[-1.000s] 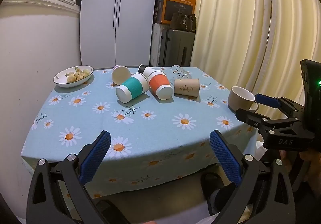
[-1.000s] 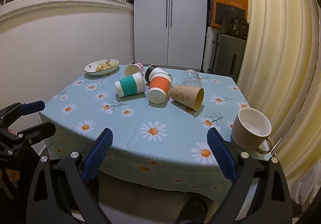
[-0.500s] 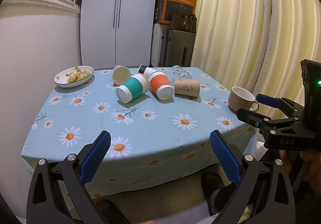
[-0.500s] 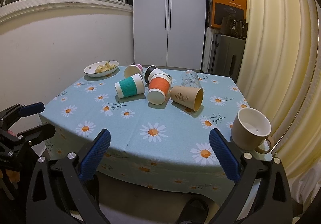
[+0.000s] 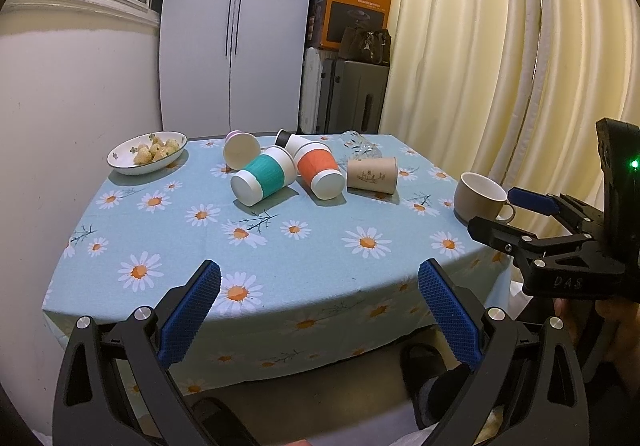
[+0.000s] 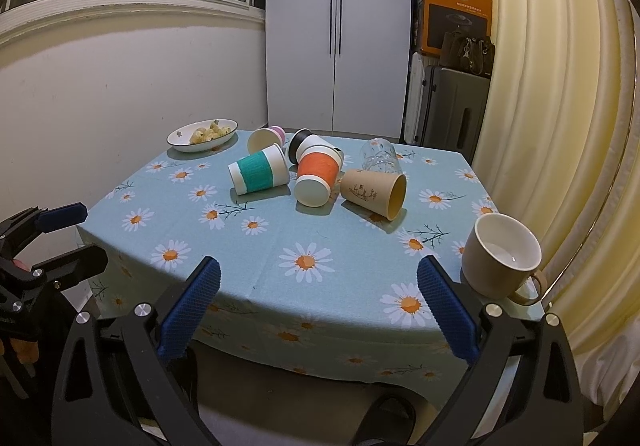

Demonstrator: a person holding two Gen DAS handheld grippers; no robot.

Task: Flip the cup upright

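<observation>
Several cups lie on their sides in a cluster at the far middle of the table: a teal-sleeved cup (image 5: 264,180) (image 6: 259,174), an orange-sleeved cup (image 5: 321,170) (image 6: 316,178), a brown paper cup (image 5: 372,175) (image 6: 374,192), a pink-based cup (image 5: 240,148) (image 6: 266,138), a black-based cup (image 6: 306,146) and a clear glass (image 6: 379,156). A beige mug (image 5: 480,200) (image 6: 503,260) stands upright at the right edge. My left gripper (image 5: 318,306) and right gripper (image 6: 318,302) are open and empty, before the table's near edge.
The table wears a blue daisy cloth (image 5: 280,246) (image 6: 340,246). A white dish of food (image 5: 147,154) (image 6: 202,134) sits at the far left corner. A wall is to the left, curtains (image 6: 560,86) to the right, a wardrobe and suitcases behind.
Both grippers have drifted very slightly; the cups and mug have not moved.
</observation>
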